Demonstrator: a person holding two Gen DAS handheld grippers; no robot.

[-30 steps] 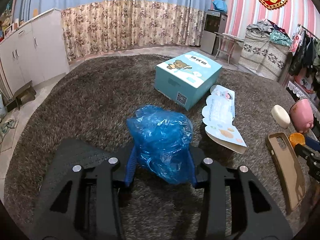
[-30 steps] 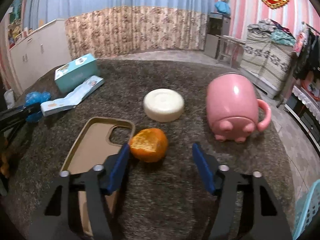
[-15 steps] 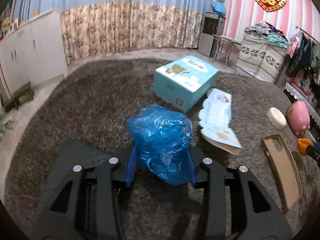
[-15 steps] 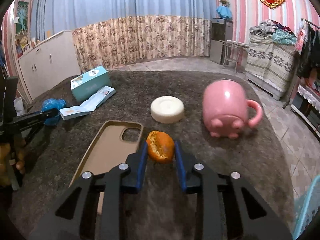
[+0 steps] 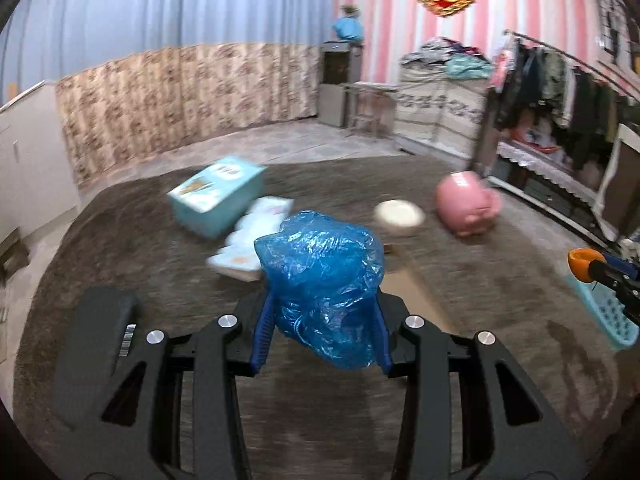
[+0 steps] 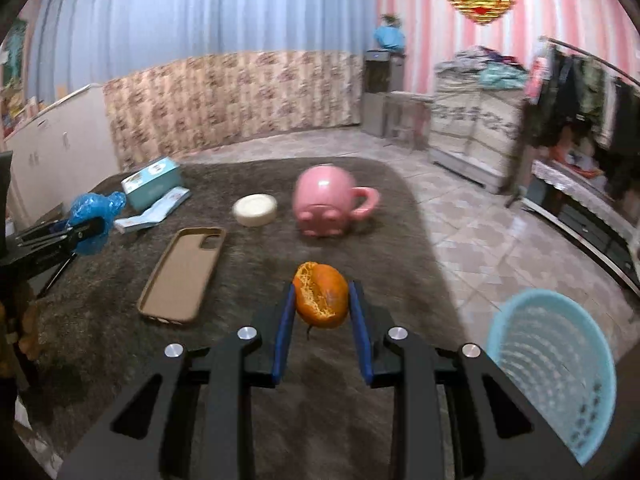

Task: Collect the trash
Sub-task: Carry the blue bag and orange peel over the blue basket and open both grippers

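Observation:
My left gripper [image 5: 323, 312] is shut on a crumpled blue plastic bag [image 5: 324, 280] and holds it above the brown carpet. The bag also shows in the right wrist view [image 6: 90, 220]. My right gripper [image 6: 322, 300] is shut on an orange peel [image 6: 321, 295] and holds it off the carpet. The peel shows at the right edge of the left wrist view [image 5: 582, 264]. A light blue mesh basket [image 6: 554, 372] stands on the tiled floor, low right of the right gripper, also seen in the left wrist view [image 5: 604, 312].
On the carpet lie a tan phone case [image 6: 182, 274], a white round soap [image 6: 255, 210], a pink mug on its side [image 6: 326, 202], a teal box [image 5: 216, 196] and a white paper pack [image 5: 256, 240]. Cabinets stand at the left, clothes racks at the right.
The right gripper closed on the orange peel, lifted it and swung right, bringing the basket into view. The left gripper rose and turned right with the blue bag.

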